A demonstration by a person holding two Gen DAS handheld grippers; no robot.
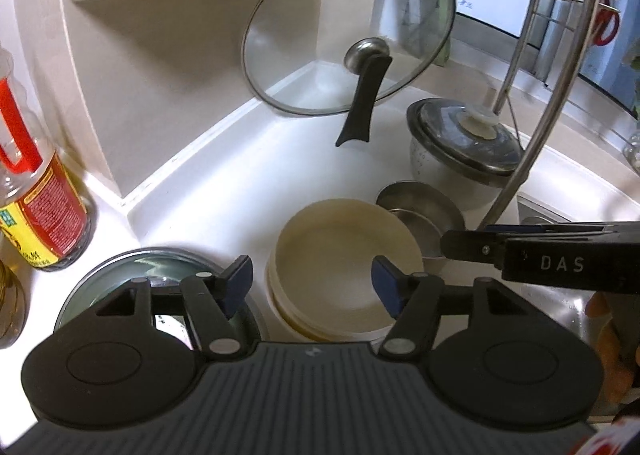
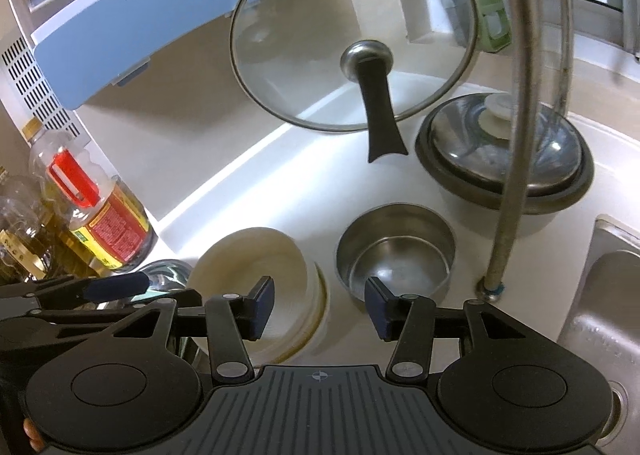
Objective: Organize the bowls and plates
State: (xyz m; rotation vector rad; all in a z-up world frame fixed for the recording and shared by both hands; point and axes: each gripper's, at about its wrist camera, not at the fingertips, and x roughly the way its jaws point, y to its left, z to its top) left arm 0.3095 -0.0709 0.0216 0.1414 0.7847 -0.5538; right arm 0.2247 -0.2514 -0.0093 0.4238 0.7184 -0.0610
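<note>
So both grippers are hanging over the counter with nothing in them right now. The left gripper is sitting with its jaws apart above the stack of cream plates, and the pads aren't touching anything. The right gripper is also standing open and empty, hovering over the gap between that same cream stack and the nested steel bowls.

Where the goods are: the plates are sitting on the white counter just beside the steel bowls, which are themselves right next to a lidded pot.

What's worrying me from here:

- The two grippers are working really close together (the right one's arm is crossing the left camera's view just past the plates), so if both go for the same pile they're probably knocking into each other.
- The cream stack is looking slightly uneven at the rim. Pinching only the top plate's edge is risking a slip, or dragging the ones underneath sideways.
- The faucet's steel hose is arcing right beside the bowls, so lifting a bowl straight up on that side could be snagging it.
- The big glass lid is leaning upright against the back wall, only propped there as far as I can tell. A bump sending anything back that way could be tipping it down onto the dishes.
- The oil bottle on the left is standing near enough to catch a wide swing.
</note>
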